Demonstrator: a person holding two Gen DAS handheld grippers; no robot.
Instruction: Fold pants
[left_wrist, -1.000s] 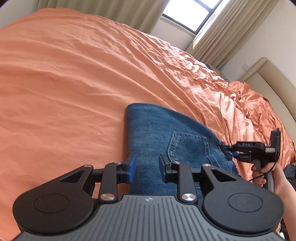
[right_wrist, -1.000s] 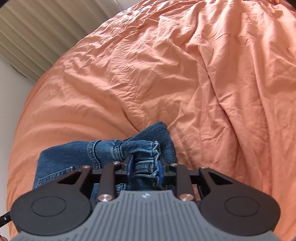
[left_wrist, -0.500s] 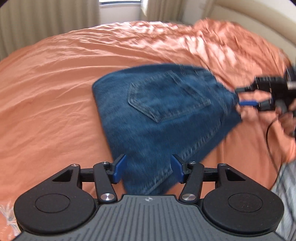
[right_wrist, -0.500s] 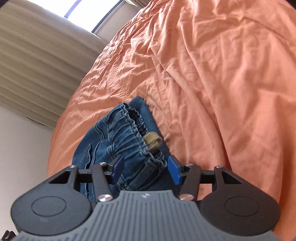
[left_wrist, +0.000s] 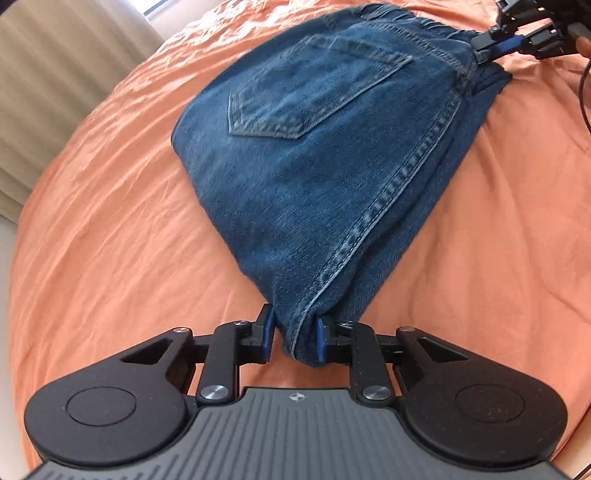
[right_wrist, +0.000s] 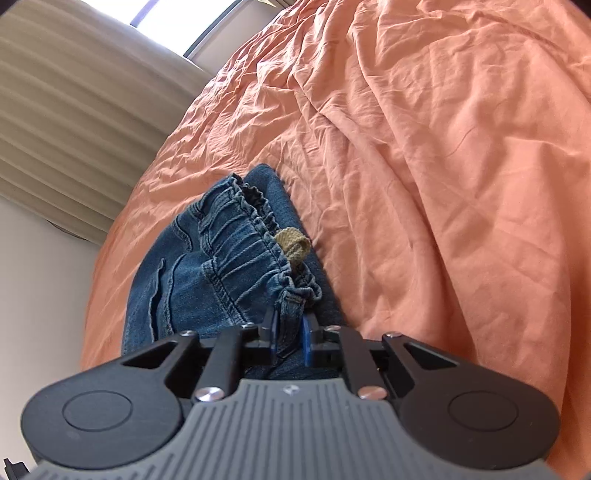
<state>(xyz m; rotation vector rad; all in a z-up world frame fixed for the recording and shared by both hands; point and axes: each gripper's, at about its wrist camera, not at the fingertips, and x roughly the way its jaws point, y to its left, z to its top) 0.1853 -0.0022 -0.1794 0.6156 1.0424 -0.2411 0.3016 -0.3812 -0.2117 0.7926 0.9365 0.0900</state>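
Note:
The folded blue jeans (left_wrist: 317, 155) lie on the orange bedsheet (left_wrist: 110, 229), back pocket up. My left gripper (left_wrist: 293, 338) is shut on the near corner of the jeans, denim bunched between its blue pads. My right gripper (right_wrist: 290, 334) is shut on the elastic waistband of the jeans (right_wrist: 236, 266), beside a tan drawstring loop (right_wrist: 293, 242). In the left wrist view the right gripper (left_wrist: 495, 46) shows at the far top right, pinching the waistband end.
The wrinkled orange sheet (right_wrist: 424, 147) covers the whole bed. Beige curtains (right_wrist: 74, 110) and a bright window (right_wrist: 184, 22) stand beyond the bed's far edge. A black cable (left_wrist: 583, 92) hangs at the right edge of the left wrist view.
Both grippers were open half a second ago and have closed: the left on the jeans' near corner, the right on the waistband. The left gripper swung around and moved in close.

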